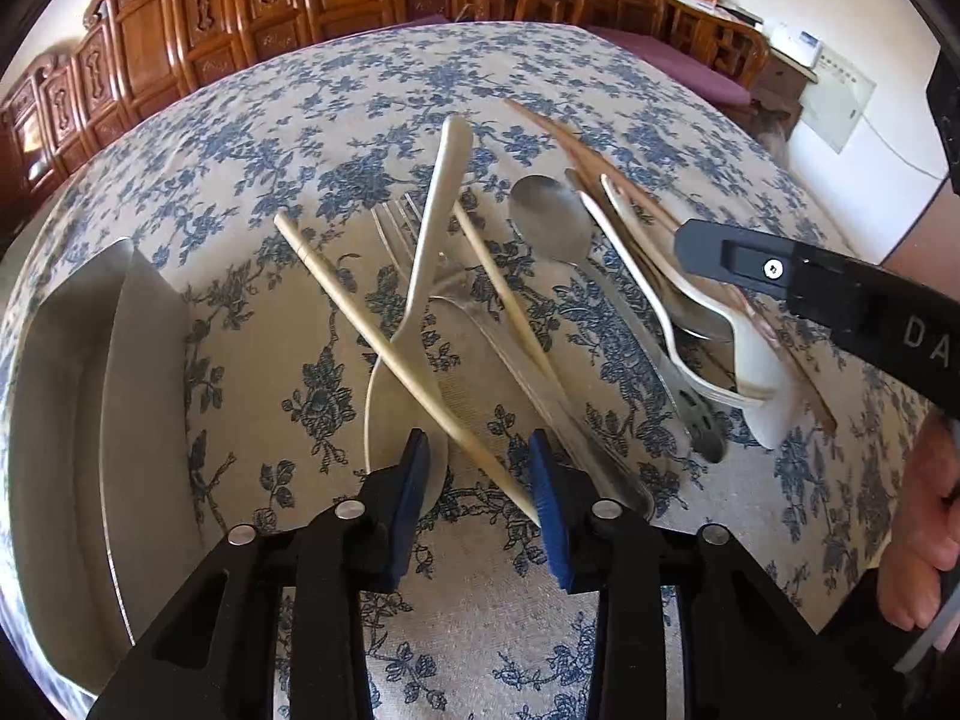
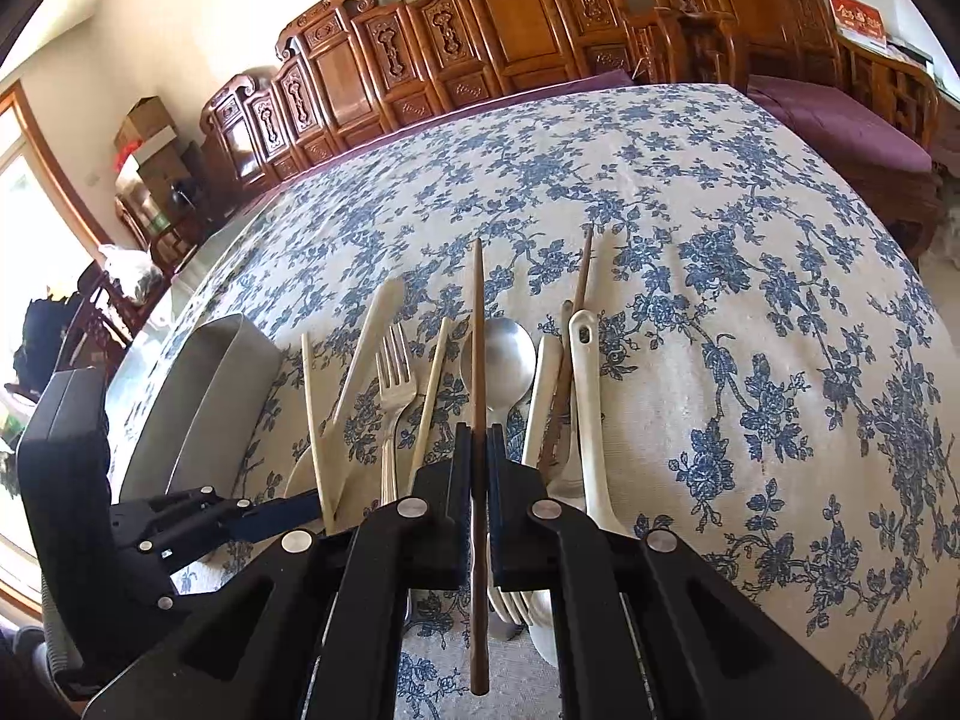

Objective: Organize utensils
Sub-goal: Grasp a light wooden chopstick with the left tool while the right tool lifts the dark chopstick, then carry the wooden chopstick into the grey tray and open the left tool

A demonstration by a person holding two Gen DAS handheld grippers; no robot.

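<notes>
Presently listed: dark chopstick [image 2: 478,480], clamped in right gripper [image 2: 478,444], lifted clear for sorting. Pale chopstick [image 1: 408,360], lying across spoon [image 1: 414,300], is straddled by left gripper [image 1: 480,474], jaws parted, unpinched. Tray [image 1: 72,420] beside, presumably the destination.

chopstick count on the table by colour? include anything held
Light chopsticks: 2
Dark brown chopsticks: 2, one of them clamped in the right gripper
Total: 4
</notes>
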